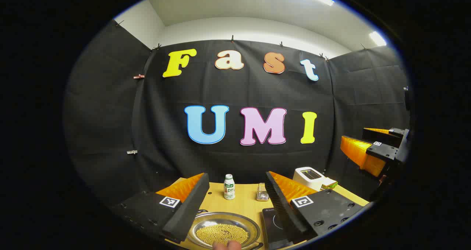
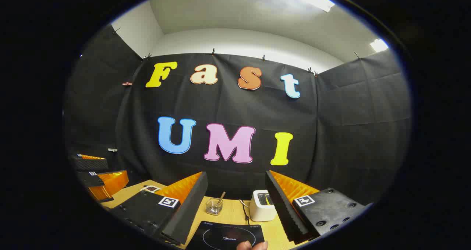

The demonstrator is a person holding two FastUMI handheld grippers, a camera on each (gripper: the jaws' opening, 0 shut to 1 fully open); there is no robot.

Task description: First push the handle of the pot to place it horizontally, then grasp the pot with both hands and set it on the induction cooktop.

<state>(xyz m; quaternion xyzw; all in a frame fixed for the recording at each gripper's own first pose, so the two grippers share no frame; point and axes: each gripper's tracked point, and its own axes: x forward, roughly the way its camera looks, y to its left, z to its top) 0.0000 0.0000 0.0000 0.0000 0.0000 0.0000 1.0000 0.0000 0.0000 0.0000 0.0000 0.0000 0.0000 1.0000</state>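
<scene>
Facing pot [image 1: 222, 229] | left gripper [image 1: 235, 202] jaws apart | induction cooktop [image 2: 226, 237] ahead of right gripper [image 2: 235, 202]

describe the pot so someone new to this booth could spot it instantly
Start at the wooden table in front of the black cloth wall. In the left gripper view, the pot sits at the table's near edge, between the left gripper fingers, left of the black induction cooktop. It is the only shallow round metal vessel, filled with small yellow grains, unlike the little bottle and white toaster farther back.
</scene>
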